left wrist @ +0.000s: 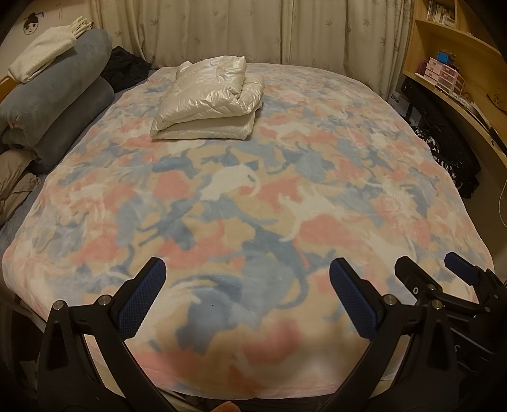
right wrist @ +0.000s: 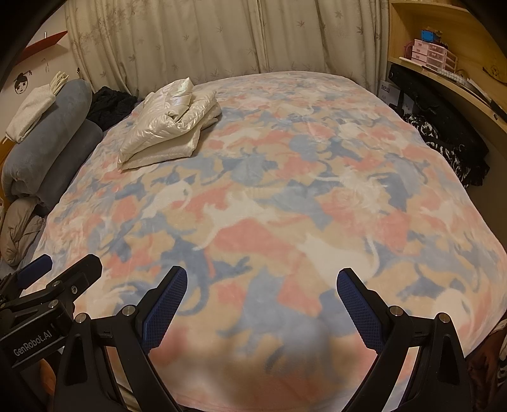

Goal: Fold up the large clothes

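Both grippers are hanging over the near edge of the bed, side by side, nothing in either one. The left gripper (left wrist: pixel 247 279) has its fingers spread wide, blue pads facing each other with just blanket showing between them. Same deal with the right gripper (right wrist: pixel 262 288): fingers wide apart, empty. In the left wrist view the right one pokes in at about 4 o'clock, and in the right wrist view the left one sits at about 8 o'clock, so they're close together.

The jacket (left wrist: pixel 206 98), a shiny cream puffy thing, is lying folded into a thick bundle on the far part of the bed, at roughly 11 o'clock from the left camera and more like 10 o'clock from the right one. It's well apart from both grippers, and neither is touching it.

The blanket (left wrist: pixel 253 196) covering the bed is fleecy with pink, blue and white cat shapes, spread pretty flat. At 9 to 10 o'clock there's a stack of rolled grey-blue bedding (left wrist: pixel 54 95) with a white folded cloth (left wrist: pixel 44 54) on top, and a dark heap (left wrist: pixel 126 66) just behind it. Curtains (left wrist: pixel 253 28) run along the back at 12 o'clock. A wooden shelf (left wrist: pixel 456 79) with small pink drawers sits at 2 o'clock, and a black-and-white patterned cloth (left wrist: pixel 443 155) hangs beside the bed at 3 o'clock.
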`<state>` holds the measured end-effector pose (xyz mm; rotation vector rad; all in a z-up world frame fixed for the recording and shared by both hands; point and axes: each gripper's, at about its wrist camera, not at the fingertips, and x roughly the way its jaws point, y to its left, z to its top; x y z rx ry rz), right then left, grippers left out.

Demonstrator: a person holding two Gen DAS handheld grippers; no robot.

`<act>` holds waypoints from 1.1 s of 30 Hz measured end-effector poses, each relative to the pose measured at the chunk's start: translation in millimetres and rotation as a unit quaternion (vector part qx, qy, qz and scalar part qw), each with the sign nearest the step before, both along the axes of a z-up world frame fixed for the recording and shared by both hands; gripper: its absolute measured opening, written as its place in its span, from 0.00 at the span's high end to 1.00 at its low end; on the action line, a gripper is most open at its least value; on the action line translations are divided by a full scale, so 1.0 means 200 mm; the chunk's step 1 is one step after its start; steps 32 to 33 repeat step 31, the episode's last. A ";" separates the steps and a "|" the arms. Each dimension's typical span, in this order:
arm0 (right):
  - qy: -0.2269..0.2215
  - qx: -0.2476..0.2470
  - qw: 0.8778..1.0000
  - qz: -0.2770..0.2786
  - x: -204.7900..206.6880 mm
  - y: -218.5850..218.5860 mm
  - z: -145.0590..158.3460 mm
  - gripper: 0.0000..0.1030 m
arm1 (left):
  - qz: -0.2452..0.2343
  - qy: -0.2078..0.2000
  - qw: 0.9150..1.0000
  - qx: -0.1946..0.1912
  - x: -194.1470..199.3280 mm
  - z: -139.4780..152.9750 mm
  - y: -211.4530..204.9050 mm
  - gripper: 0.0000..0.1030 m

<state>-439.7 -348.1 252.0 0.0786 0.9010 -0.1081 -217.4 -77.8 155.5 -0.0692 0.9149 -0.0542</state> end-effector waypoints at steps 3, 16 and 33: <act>0.000 0.000 1.000 0.000 0.00 0.00 0.00 0.06 | 0.000 0.001 1.000 0.000 0.00 0.00 0.00 0.00; 0.003 0.001 1.000 -0.001 -0.01 0.02 -0.01 0.06 | -0.001 0.004 1.000 0.001 0.03 0.01 0.03 0.00; 0.005 0.003 1.000 0.000 -0.01 0.03 -0.03 0.06 | 0.001 -0.009 1.000 0.011 0.02 0.01 0.04 0.01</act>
